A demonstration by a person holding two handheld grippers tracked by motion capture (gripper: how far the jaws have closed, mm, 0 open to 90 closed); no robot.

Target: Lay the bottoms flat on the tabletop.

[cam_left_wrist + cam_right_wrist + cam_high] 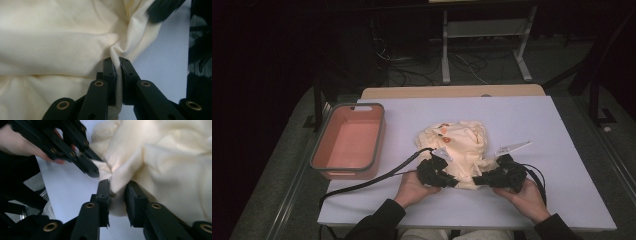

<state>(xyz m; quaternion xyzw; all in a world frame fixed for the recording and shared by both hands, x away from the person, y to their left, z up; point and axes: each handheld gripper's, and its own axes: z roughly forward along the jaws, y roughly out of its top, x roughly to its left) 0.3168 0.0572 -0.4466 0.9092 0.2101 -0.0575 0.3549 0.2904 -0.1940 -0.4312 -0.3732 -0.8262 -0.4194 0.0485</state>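
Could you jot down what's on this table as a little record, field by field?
Surface: white table top
Main item: crumpled cream cloth with small orange marks, near the middle
Container: orange bin with grey rim, left of the cloth
Left gripper: jaws pinched on a fold at the cloth's near edge
Right gripper: jaws apart, a fold of cloth between them
Hands: one behind each gripper, at the table's near edge

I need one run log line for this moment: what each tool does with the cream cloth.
left tool: shut on cream cloth | right tool: cloth fold between its jaws, gap visible | orange bin: left of cloth
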